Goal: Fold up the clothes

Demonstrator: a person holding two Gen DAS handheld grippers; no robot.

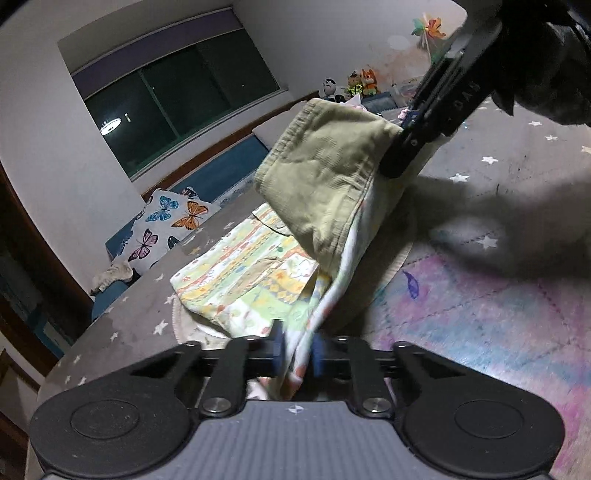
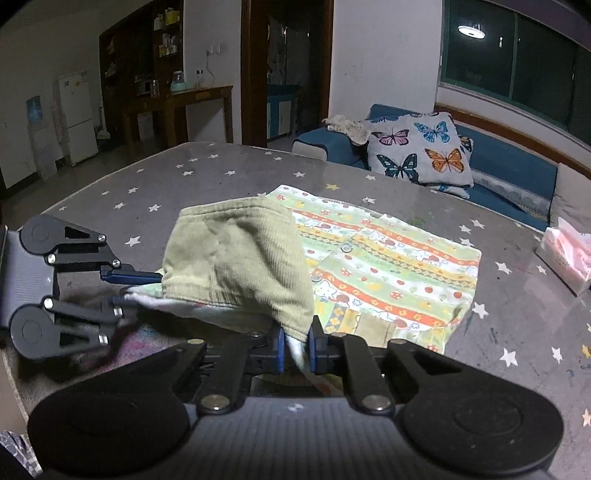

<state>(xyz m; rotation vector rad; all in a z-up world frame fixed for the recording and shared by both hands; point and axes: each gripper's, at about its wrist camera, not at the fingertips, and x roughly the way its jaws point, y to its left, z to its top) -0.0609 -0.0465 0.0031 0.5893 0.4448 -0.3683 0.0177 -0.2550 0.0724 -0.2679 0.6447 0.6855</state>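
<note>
Right wrist view alone gives us the butterfly cushion (image 2: 417, 151) upper right and the whole patterned garment (image 2: 391, 258) spread on the star-print table (image 2: 166, 184). Left wrist view alone gives the pink mat (image 1: 480, 314) lower right. Left gripper (image 1: 299, 349) pinches the garment's pale hem; right gripper (image 2: 295, 345) clamps its olive corduroy flap (image 2: 236, 258), lifted at centre.

Two grippers, the left gripper (image 1: 298, 350) and the right gripper (image 2: 296, 345). One garment (image 2: 388, 258). One butterfly cushion (image 2: 417, 151). One tissue pack (image 2: 567, 254). Three plush toys (image 1: 354, 86). One pinwheel (image 1: 428, 29). One water dispenser (image 2: 37, 136). One fridge (image 2: 77, 114).
</note>
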